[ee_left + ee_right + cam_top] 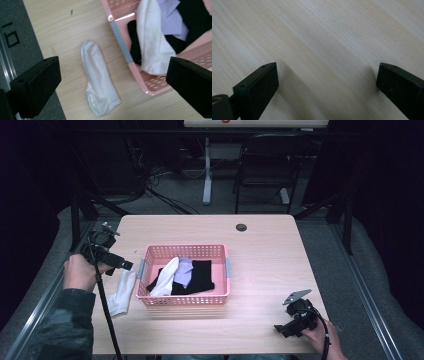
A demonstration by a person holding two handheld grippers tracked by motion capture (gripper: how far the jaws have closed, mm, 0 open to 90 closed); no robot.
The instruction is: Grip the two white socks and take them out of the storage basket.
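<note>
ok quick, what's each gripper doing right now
Left gripper: open, holding nothing, above the white sock.
Right gripper: open, holding nothing, over bare table.

The high view looks down and forward from above the table [260,245]. The left gripper view looks down close at a white sock [98,82] and pink basket [155,86], both seen from above too. The right gripper view sits very near bare wood

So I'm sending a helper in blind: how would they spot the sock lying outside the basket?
Find the pink basket on the table. Just beyond its left wall, a white sock lies flat on the bare wood. The other white sock sits inside the basket among dark clothes.
</note>
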